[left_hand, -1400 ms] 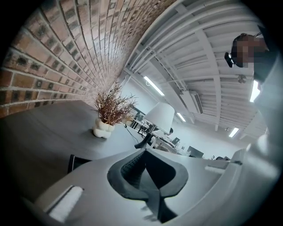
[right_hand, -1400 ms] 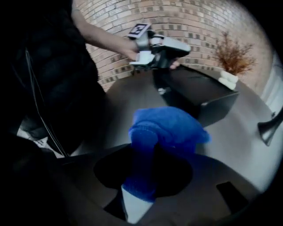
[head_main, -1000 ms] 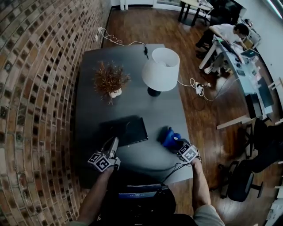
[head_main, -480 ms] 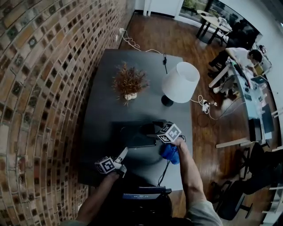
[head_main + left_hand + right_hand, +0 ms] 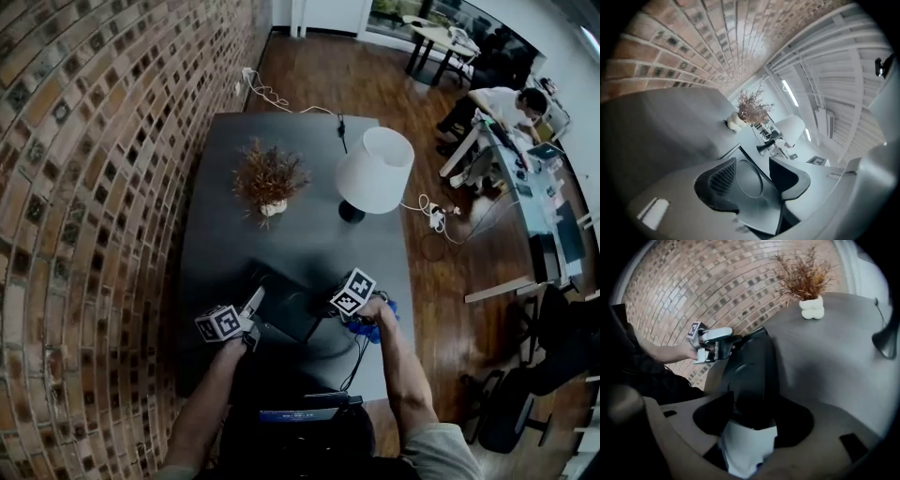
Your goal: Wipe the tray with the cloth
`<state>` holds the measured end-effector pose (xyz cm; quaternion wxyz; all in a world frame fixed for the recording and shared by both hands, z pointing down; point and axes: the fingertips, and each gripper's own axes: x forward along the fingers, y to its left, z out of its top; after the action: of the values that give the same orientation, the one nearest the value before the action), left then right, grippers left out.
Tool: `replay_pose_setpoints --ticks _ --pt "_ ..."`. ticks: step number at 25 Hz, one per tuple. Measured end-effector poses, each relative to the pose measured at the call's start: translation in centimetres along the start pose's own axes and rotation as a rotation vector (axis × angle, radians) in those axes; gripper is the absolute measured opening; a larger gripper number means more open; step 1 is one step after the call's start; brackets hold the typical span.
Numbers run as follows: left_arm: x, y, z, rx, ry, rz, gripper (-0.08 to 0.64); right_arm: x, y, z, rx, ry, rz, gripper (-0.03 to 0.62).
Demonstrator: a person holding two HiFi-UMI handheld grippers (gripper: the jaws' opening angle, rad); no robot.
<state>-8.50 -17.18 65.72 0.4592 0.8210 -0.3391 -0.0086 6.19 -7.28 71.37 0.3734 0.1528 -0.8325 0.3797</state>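
The black tray sits askew near the table's front and looks tipped up off the top. My right gripper has its jaws on either side of the tray's near end; they have just been closing and now pinch it. Low between them shows a pale patch that I cannot identify. My left gripper is at the tray's far corner. Its jaws opened a moment ago and stand apart, with the tray showing between them. The blue cloth lies under my right wrist.
On the dark grey table stand a white-shaded lamp and a dried plant in a white vase. A brick wall runs along the left. A cable hangs over the front edge. A person sits at a desk far right.
My right gripper left the blue cloth, swung left over the tray and closed on its end. The left gripper opened and sank a little. The tray now sits turned and tipped.
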Motion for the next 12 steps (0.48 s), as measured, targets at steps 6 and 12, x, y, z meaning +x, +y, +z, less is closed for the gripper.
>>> replay_pose_setpoints --ticks 6,12 --pt "5.3 -1.9 1.0 0.201 0.092 -0.102 0.225 1.6 6.1 -2.5 0.218 -0.296 -0.075 0.249" --pt "6.4 -3.4 0.1 0.322 0.192 -0.173 0.222 2.6 7.4 -2.7 0.285 -0.363 -0.109 0.247"
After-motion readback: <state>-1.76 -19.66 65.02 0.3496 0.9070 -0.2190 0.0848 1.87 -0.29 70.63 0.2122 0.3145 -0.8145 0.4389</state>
